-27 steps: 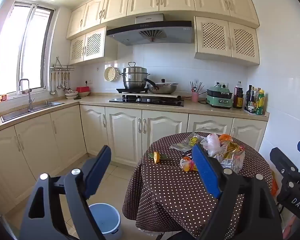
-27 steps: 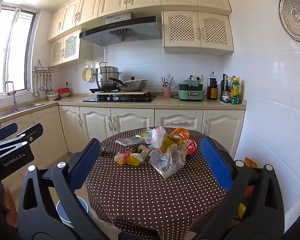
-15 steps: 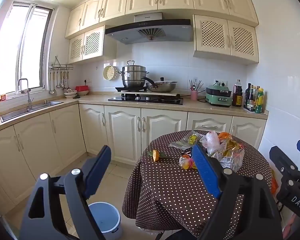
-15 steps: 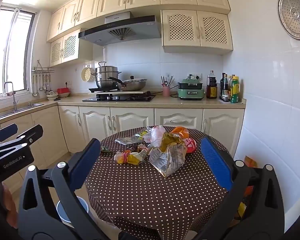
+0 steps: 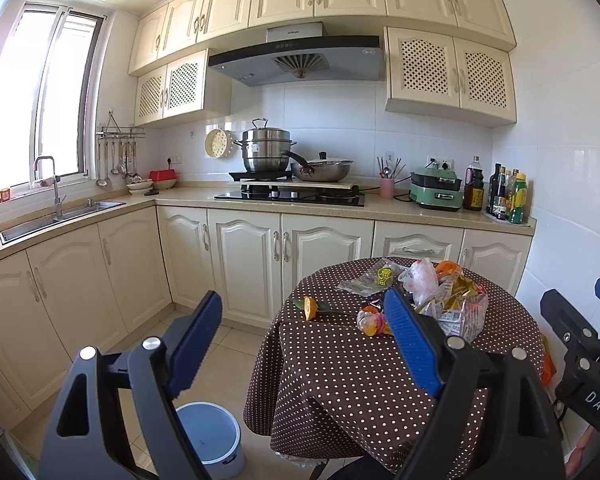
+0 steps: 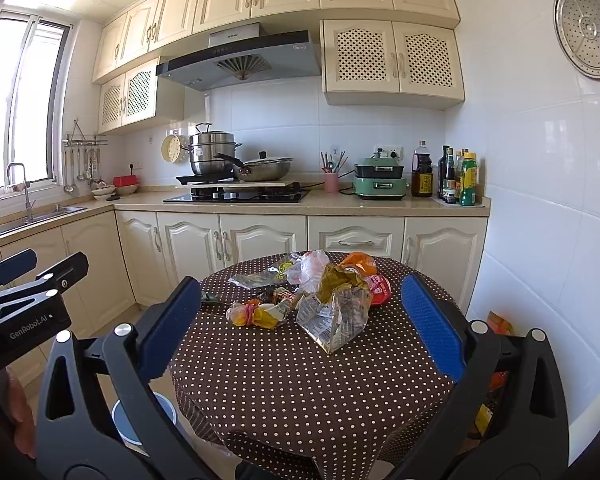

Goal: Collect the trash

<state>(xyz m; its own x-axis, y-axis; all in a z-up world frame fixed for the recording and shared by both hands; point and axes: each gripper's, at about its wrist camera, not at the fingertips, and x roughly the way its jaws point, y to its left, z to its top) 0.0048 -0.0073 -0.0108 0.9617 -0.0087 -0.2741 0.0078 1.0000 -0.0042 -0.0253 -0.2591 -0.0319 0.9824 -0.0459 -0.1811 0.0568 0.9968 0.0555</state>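
Note:
A heap of trash lies on the far half of a round table with a brown polka-dot cloth (image 6: 300,380): a clear crumpled wrapper (image 6: 334,314), a gold wrapper (image 6: 338,278), orange and red packets (image 6: 360,266), a white plastic bag (image 6: 312,264) and small yellow-pink scraps (image 6: 252,314). The heap also shows in the left wrist view (image 5: 448,300). A blue-white bin (image 5: 212,436) stands on the floor left of the table. My left gripper (image 5: 300,344) is open and empty, left of the table. My right gripper (image 6: 304,320) is open and empty, in front of the heap.
Cream kitchen cabinets (image 6: 260,244) run behind the table with a hob (image 6: 236,196), pots, a green cooker (image 6: 380,184) and bottles. A sink (image 5: 60,216) is on the left counter. A tiled wall (image 6: 540,220) stands close on the right. Orange bags (image 6: 500,324) lie beside the table.
Both views have shifted only slightly; the table and heap sit a little nearer. Both grippers stay open and empty.

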